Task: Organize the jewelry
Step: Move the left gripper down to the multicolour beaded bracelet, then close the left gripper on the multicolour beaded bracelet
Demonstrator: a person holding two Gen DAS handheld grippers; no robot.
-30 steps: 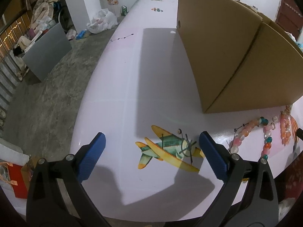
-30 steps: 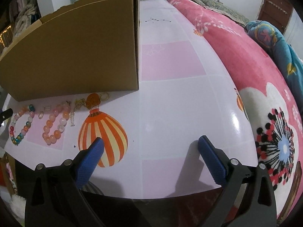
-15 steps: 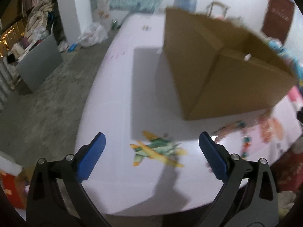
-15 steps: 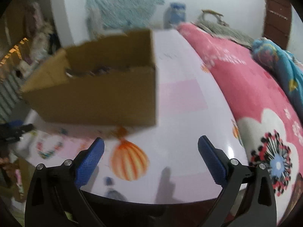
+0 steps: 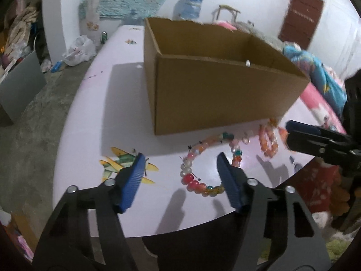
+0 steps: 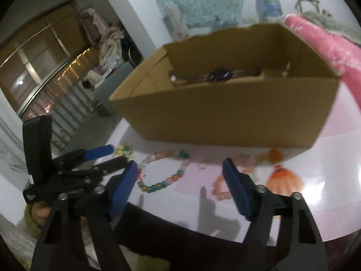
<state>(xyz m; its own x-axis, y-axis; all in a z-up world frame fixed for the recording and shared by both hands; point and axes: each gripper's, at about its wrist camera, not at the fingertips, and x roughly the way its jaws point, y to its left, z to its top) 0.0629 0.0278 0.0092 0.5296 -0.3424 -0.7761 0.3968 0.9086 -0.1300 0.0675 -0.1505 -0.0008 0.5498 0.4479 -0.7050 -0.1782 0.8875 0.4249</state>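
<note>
A multicoloured bead bracelet (image 5: 204,164) lies on the white table in front of an open cardboard box (image 5: 216,99). An orange-pink bead bracelet (image 5: 268,141) lies to its right. My left gripper (image 5: 180,163) is open and empty, just above the near side of the multicoloured bracelet. My right gripper (image 6: 180,169) is open and empty, above the table between the multicoloured bracelet (image 6: 162,178) and the orange-pink bracelet (image 6: 220,184). The box (image 6: 225,113) holds some dark jewelry (image 6: 220,74) at its back. The right gripper shows in the left wrist view (image 5: 315,140), the left in the right wrist view (image 6: 99,158).
The table (image 5: 90,113) has an airplane sticker (image 5: 123,163) and a balloon sticker (image 6: 283,177). A pink flowered blanket (image 6: 327,43) lies at the right. The floor drops off at the left, with a grey panel (image 5: 20,85) and bags.
Both grippers have risen and swung toward the bracelets, so the box's inside now shows. Both sets of jaws have narrowed somewhat. The jewelry has not moved.
</note>
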